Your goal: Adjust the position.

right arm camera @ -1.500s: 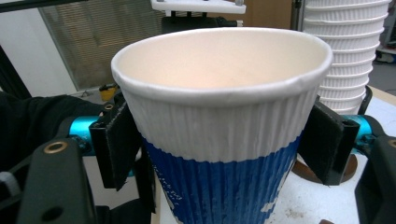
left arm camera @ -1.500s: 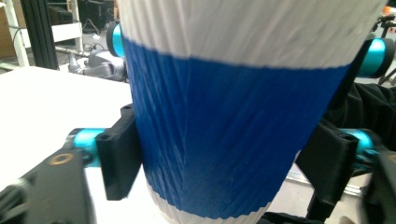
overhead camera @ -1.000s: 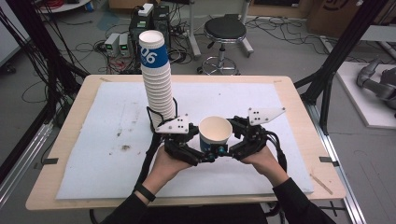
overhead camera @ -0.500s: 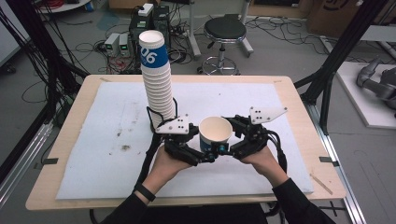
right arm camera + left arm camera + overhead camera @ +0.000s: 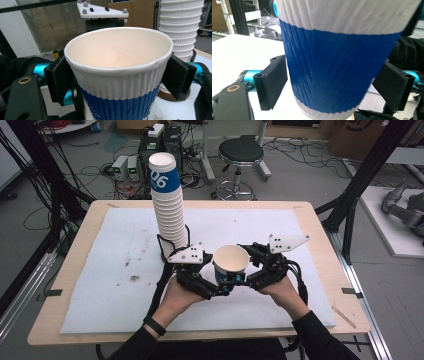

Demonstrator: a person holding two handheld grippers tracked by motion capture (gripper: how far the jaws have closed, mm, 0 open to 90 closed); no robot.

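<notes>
Standing upright, empty paper cup (image 5: 230,264), beside cup stack (image 5: 168,205)

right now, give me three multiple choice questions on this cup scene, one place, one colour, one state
1. Where does the stack of cups stand?
A. on the stool
B. on the white mat
C. on the floor

2. What colour is the band around the single cup?
A. red
B. green
C. blue

3. How is the single cup?
A. upright and empty
B. lying on its side
C. upside down

Key: 1 B, the high view shows the stack's base on the mat; 2 C, the left gripper view shows a blue band between white edges; 3 A, the right gripper view looks into its open, bare inside.
</notes>
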